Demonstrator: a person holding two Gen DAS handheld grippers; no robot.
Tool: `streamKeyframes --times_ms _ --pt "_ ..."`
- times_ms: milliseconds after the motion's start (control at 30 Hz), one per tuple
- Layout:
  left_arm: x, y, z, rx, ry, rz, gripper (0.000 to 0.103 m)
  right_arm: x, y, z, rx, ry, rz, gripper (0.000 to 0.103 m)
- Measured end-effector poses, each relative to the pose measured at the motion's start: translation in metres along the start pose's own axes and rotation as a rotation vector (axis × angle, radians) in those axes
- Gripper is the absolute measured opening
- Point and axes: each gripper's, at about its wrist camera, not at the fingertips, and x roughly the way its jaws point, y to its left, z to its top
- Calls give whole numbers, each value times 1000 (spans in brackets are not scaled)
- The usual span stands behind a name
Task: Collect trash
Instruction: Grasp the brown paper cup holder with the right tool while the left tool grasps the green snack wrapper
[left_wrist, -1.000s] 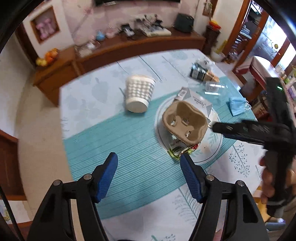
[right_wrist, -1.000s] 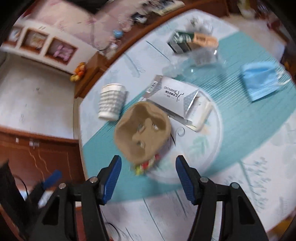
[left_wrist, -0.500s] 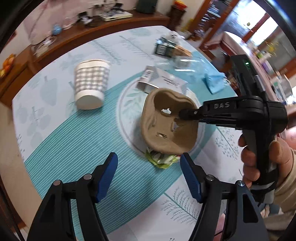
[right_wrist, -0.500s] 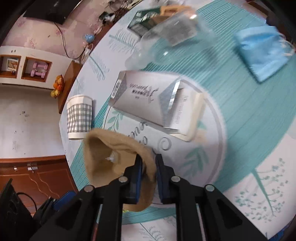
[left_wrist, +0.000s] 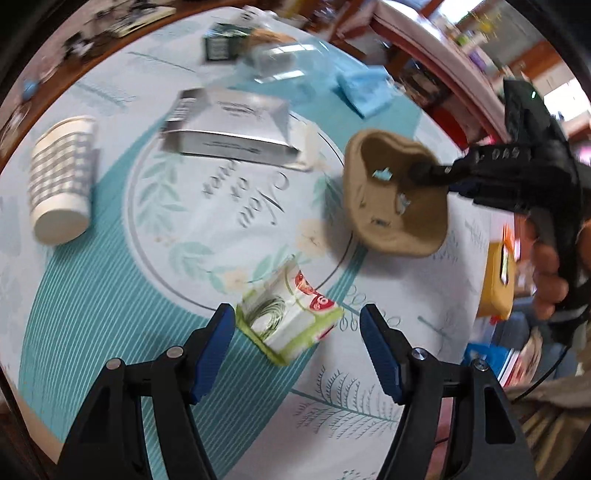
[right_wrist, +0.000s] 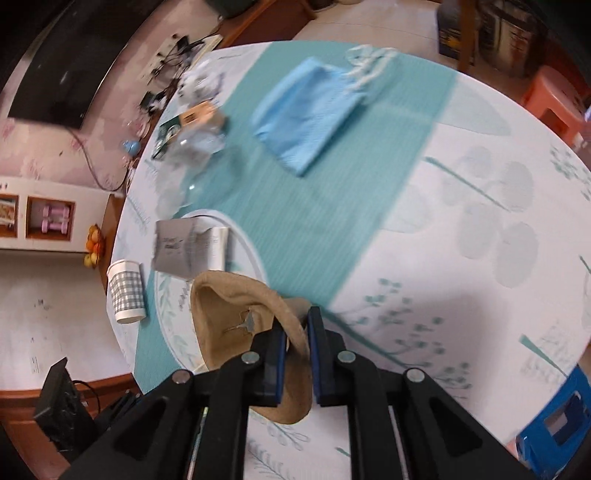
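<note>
- Right gripper (right_wrist: 296, 334) is clamping the rim of the brown pulp cup tray (right_wrist: 236, 317), pads pressing on either side of the thin wall; in the left wrist view the tray (left_wrist: 395, 199) is hanging clear of the table at right centre, tilted with its open side facing the camera.
- The grip is sitting on one edge only, so the tray is likely to swing; carrying it level and slowly would be the safer way, with no quick wrist turn.
- Left gripper (left_wrist: 297, 328) is standing apart, holding nothing, its blue pads (left_wrist: 216, 341) flanking the crumpled green-and-white wrapper (left_wrist: 290, 321) at lower centre of the left wrist view. Whether the pads are reaching down to it I cannot tell.
- The wrapper is lying on the tablecloth (left_wrist: 110, 295), on the lower edge of the printed ring; it looks light and springy, so closing low around its bulk would beat nipping a loose flap.
- Other trash is lying farther up the frame: a silver box (left_wrist: 229, 129), a checked paper cup (left_wrist: 61, 181) on its side at left, a blue face mask (left_wrist: 365, 92) and a clear plastic bottle (left_wrist: 284, 66), blurred.
- No bin is showing in either view; the drop place is unknown.
</note>
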Motion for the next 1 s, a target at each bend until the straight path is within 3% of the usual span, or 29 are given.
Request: streamKeyframes --times_ms 300,600,633,700,867,1000 --pt "22 -30 -1 236 124 61 68 -6 -30 -13 72 2 23 11" --pt "36 -32 11 228 163 112 68 -6 -40 -15 92 9 41 11" --pt "40 -32 13 223 165 127 65 -6 -41 -15 89 10 41 11" --pt "45 -29 16 203 180 154 44 -6 -41 -16 84 11 42 11" --pt "35 -17 20 131 149 148 35 -8 -46 -18 85 20 45 11" --pt "24 -14 17 58 112 160 20 -13 -46 -21 56 30 45 11"
